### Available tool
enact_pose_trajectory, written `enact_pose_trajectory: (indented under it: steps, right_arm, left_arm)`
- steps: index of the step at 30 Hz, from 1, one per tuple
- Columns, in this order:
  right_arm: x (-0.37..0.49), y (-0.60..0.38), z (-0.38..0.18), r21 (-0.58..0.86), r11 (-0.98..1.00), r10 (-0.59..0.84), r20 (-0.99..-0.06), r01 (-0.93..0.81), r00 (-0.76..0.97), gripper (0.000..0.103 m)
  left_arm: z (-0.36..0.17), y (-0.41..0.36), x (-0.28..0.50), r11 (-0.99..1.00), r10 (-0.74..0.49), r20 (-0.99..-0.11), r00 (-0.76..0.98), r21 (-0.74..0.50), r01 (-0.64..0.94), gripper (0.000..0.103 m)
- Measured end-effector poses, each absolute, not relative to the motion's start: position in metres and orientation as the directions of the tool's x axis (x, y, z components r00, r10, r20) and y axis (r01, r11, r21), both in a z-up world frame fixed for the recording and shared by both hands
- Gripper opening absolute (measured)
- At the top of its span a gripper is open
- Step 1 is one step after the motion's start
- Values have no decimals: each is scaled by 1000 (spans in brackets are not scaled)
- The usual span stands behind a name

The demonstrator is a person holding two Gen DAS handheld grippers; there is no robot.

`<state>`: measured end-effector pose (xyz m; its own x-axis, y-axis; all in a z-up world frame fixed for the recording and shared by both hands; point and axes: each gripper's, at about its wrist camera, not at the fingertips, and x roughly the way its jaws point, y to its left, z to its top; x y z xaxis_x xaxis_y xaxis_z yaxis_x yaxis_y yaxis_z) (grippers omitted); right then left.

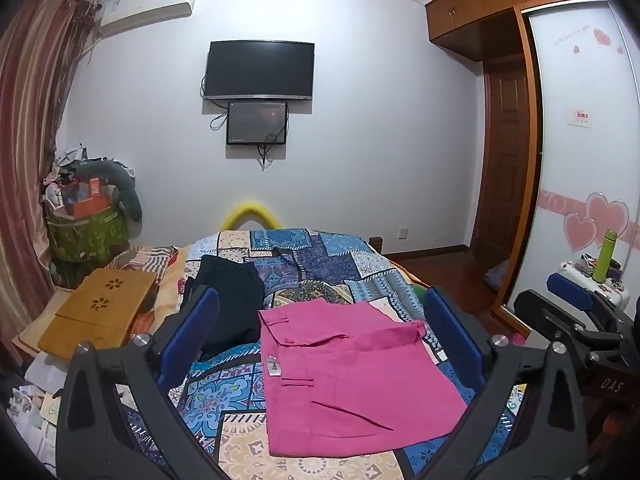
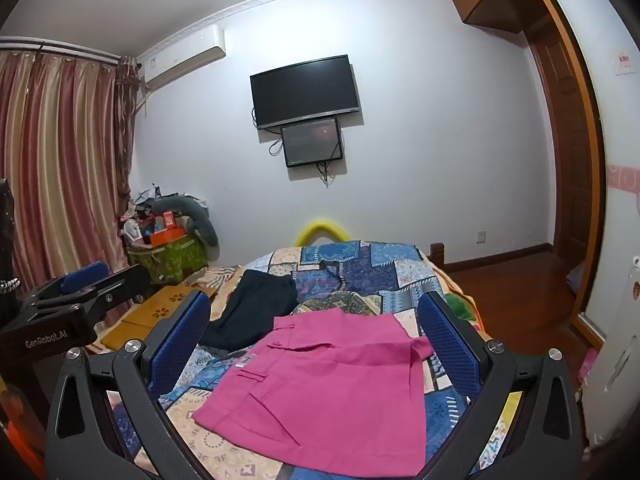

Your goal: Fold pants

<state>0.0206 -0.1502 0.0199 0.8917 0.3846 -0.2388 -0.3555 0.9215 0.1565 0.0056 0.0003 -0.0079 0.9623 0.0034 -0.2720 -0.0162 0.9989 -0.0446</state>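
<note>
- Left wrist view: the left claw (image 1: 320,332) is spread wide with nothing between its blue pads (image 1: 454,334).
- The pink pants (image 1: 352,380) lie folded into a compact stack on the patchwork bedspread (image 1: 320,260), framed by the two fingers but touched by neither.
- A dark garment (image 1: 234,300) lies at 10 o'clock from the pants, its edge just beside them.
- A wooden lap tray (image 1: 98,310) sits farther out at 9 o'clock, and the right claw (image 1: 576,304) shows at 3 o'clock.
- Right wrist view: the right claw (image 2: 314,336) is likewise wide apart and holds nothing.
- The pink pants (image 2: 328,396) rest flat on the bedspread (image 2: 360,268) between the fingers, clear of both.
- The dark garment (image 2: 256,308) lies at 11 o'clock from them; the left claw (image 2: 80,280) appears at 9 o'clock.
- A wall television (image 2: 304,90) hangs at 12 o'clock.
</note>
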Motion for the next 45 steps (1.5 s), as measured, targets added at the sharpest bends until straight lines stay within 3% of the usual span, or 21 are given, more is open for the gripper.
enact_pose_trajectory:
  steps: [45]
  right_arm:
    - [25, -152, 14, 157, 923, 380, -243, -351, 892, 103]
  left_arm:
    - [-2, -5, 5, 999, 9, -270, 963, -30, -18, 103]
